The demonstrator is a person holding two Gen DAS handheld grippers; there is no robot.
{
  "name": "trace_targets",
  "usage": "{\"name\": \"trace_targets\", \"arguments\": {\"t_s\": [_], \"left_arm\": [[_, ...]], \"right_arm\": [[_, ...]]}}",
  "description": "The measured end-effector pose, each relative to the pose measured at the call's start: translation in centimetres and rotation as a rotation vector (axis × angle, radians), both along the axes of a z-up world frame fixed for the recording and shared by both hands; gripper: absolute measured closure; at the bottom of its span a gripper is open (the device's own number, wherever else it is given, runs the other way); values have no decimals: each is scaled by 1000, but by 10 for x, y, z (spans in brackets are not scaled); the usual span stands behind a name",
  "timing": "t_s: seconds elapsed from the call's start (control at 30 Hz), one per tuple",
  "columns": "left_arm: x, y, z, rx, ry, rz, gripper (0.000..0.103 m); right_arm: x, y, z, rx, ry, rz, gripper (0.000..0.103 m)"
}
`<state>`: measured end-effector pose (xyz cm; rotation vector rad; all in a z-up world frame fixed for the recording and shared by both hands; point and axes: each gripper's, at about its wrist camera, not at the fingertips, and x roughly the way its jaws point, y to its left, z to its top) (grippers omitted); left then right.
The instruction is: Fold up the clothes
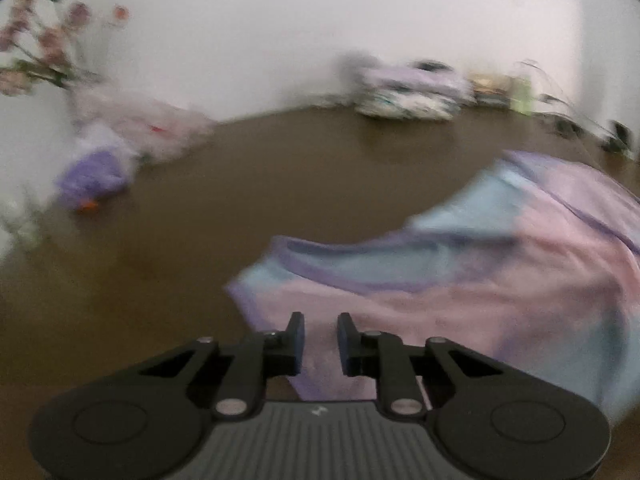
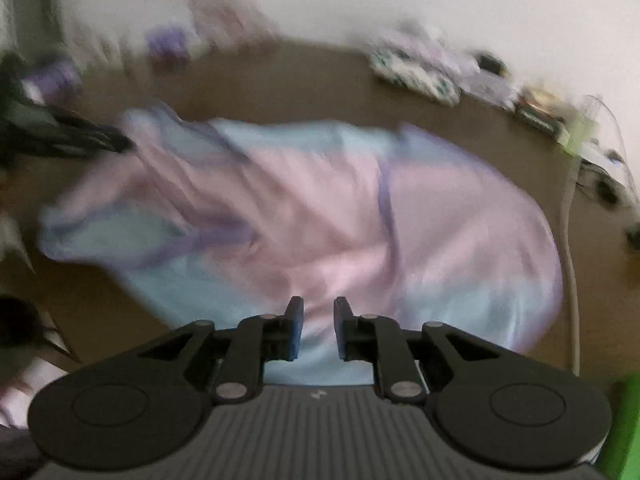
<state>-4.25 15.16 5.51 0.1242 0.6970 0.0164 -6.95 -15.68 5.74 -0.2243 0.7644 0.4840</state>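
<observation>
A pastel tie-dye shirt (image 1: pixel 480 280) in pink, light blue and purple lies rumpled on the brown table (image 1: pixel 240 184). Its purple-trimmed neckline faces left in the left wrist view. My left gripper (image 1: pixel 320 322) hovers over the shirt's near left corner, fingers a small gap apart with only cloth showing behind the gap. In the right wrist view the shirt (image 2: pixel 320 208) spreads across the middle. My right gripper (image 2: pixel 319 306) stands over its near light-blue edge, also slightly apart, with nothing pinched. Both views are motion-blurred.
A stack of folded clothes (image 1: pixel 412 92) sits by the white wall at the back, with small boxes and cables (image 1: pixel 560 112) to its right. A purple bundle (image 1: pixel 92 180) and pink flowers (image 1: pixel 44 40) are at the left. A dark blurred shape (image 2: pixel 72 136) lies beyond the shirt's left side.
</observation>
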Motion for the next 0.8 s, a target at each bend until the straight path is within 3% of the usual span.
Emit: {"name": "trace_targets", "arguments": {"t_s": [0.1,0.13,0.2,0.3,0.37,0.4,0.47,0.53,0.67,0.8], "left_arm": [[-4,5,24,-195,-103,-70,56],[-3,3,28,-250,-114,-87,48],[17,-9,23,-279,-44,-98,49],[55,-25,9,-306,97,-63,58],[72,-25,0,-361,162,-23,64],[79,-24,-5,-392,190,0,66],[90,-20,-12,-451,232,48,73],[94,-15,-13,-503,221,100,73],[107,-10,-20,-569,173,140,100],[101,-11,-24,-548,104,199,102]], "right_arm": [[37,-23,23,159,-69,-84,72],[58,-29,22,207,-43,-128,69],[103,-35,10,283,52,-193,69],[148,-32,-12,327,161,-241,69],[164,-31,-21,342,177,-255,70],[170,-30,-27,343,190,-255,75],[175,-23,-34,323,194,-227,100],[173,-20,-36,310,141,-222,101],[165,-29,-43,425,20,-298,102],[156,-39,-57,452,-41,-417,102]]}}
